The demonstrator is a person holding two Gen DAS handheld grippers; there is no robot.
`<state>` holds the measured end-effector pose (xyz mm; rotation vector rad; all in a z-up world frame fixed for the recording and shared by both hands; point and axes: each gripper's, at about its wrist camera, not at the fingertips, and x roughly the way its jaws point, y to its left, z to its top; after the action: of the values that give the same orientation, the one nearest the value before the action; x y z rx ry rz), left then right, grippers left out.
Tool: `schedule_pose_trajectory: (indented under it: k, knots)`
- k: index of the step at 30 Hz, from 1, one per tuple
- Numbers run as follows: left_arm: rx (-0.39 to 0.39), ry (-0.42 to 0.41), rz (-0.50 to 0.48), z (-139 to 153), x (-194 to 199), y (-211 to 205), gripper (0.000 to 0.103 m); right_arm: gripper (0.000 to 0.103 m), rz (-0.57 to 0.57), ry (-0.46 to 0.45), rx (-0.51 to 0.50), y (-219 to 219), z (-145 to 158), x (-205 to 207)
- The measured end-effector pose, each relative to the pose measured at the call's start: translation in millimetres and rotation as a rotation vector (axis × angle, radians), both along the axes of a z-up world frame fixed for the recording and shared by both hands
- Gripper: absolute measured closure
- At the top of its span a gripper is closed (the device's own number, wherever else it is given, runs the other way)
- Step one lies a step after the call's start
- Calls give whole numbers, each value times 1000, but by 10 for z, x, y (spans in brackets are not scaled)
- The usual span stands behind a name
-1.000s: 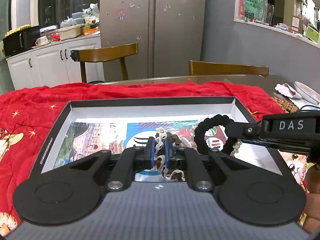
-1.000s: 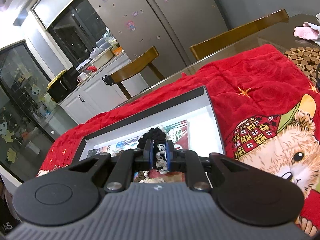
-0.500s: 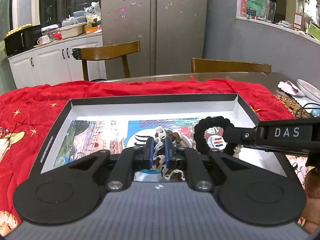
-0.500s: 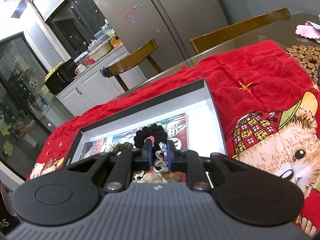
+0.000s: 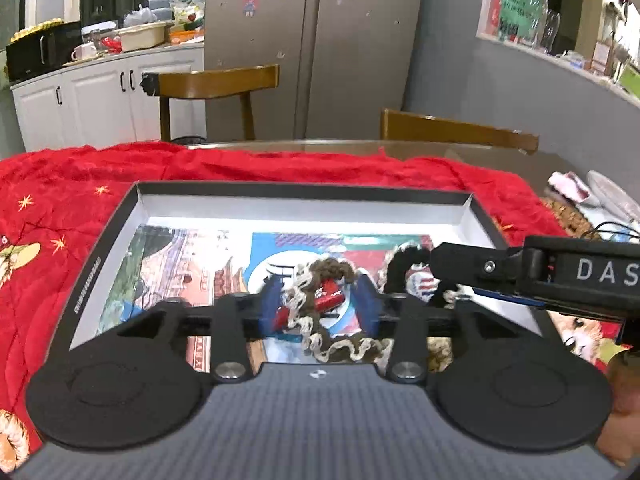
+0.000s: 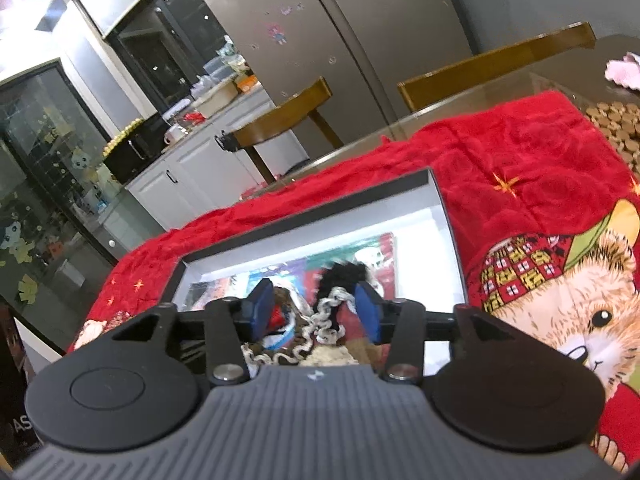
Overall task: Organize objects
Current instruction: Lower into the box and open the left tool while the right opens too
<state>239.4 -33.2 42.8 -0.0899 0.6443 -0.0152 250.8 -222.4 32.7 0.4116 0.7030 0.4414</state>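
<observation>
Both sets of jaws are opening over a shallow black-rimmed box [image 5: 96, 264] on a kitchen table: the left gripper [image 5: 320, 306] parts around a brown-and-cream lace scrunchie [image 5: 328, 280] lying loose between its blue pads on the printed picture lining the box floor, while the right gripper [image 6: 316, 312] spreads beside a black scrunchie [image 6: 344, 274], gripping nothing. A red blanket [image 5: 60, 184] printed with stars and a cartoon hamster covers the glass-topped table [image 5: 328, 145]. Beyond stand wooden chairs [image 5: 218, 80], white cabinets [image 5: 100, 104] and a steel refrigerator [image 5: 316, 40].
</observation>
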Motion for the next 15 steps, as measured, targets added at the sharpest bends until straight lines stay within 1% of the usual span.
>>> schedule_pose_trajectory:
  k: [3, 6, 11, 15]
  knots:
    - [35, -38, 2, 70, -51, -39, 40, 33, 12, -18, 12, -8, 70, -32]
    - [43, -73, 13, 144, -108, -57, 33, 30, 30, -28, 30, -9, 136, -57]
    - [33, -100, 14, 313, -185, -32, 31, 27, 37, -64, 64, -46, 302, -153]
    - [39, -147, 7, 560, -301, 0, 31, 22, 56, -137, 85, -83, 529, -301]
